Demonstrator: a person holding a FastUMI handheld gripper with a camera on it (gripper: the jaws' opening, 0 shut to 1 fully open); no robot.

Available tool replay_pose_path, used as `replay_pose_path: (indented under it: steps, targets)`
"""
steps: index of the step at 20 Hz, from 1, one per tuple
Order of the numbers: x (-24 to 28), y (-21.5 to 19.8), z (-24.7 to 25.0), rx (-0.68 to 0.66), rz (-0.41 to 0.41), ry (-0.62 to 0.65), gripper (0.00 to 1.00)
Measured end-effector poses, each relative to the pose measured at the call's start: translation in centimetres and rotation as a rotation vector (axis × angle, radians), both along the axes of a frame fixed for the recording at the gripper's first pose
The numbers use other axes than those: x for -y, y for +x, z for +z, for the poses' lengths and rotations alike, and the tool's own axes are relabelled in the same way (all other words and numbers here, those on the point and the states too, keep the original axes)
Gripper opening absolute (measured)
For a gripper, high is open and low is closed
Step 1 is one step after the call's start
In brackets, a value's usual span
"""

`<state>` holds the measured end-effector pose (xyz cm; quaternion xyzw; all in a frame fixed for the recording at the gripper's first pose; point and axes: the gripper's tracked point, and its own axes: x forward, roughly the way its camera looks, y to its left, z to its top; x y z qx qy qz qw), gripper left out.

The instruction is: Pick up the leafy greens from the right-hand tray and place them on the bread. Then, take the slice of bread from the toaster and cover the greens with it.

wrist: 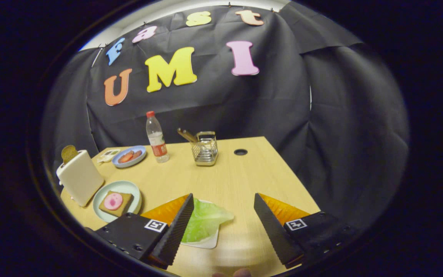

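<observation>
A green lettuce leaf [203, 222] lies on a small white tray [208, 242] right beside my left finger [179, 227], partly between the two fingers. My gripper [223, 200] is open, nothing pressed between its fingers. Left of the fingers, a pale green plate [102, 196] holds a slice of bread [116, 204] topped with a pink round slice [113, 201]. Behind that plate stands a cream toaster [80, 177] with a brown slice of bread [68, 153] sticking out of its slot.
Beyond the fingers on the wooden table [237, 181] stand a plastic bottle with a red cap [156, 137], a wire holder with utensils [204, 149] and a blue plate with red slices [129, 156]. A cable hole [240, 152] is near the back edge. Fingertips [233, 273] show below.
</observation>
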<state>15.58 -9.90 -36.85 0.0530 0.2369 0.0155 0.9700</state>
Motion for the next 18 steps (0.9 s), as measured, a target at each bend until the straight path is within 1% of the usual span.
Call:
replay_pose_path:
  steps: [4,8,9,10,11,12,13,15,18]
  targets:
    - [-0.5,1.6,-4.6,-0.075,0.004,-0.008,0.96]
    - [-1.0,2.3,-7.1,-0.137,0.004,-0.007,0.95]
    - [-1.2,2.3,-7.3,-0.151,0.004,-0.002,0.93]
    - [-1.5,2.2,-7.5,-0.163,0.008,0.003,0.87]
    - [-1.7,2.2,-7.7,-0.168,0.011,0.008,0.85]
    - [-1.8,2.3,-7.6,-0.169,0.012,0.006,0.79]
    - [-2.1,2.2,-7.5,-0.173,0.022,0.015,0.76]
    - [-1.8,2.4,-7.5,-0.177,0.002,-0.004,0.54]
    - [-2.0,2.2,-7.2,-0.192,-0.013,-0.003,0.12]
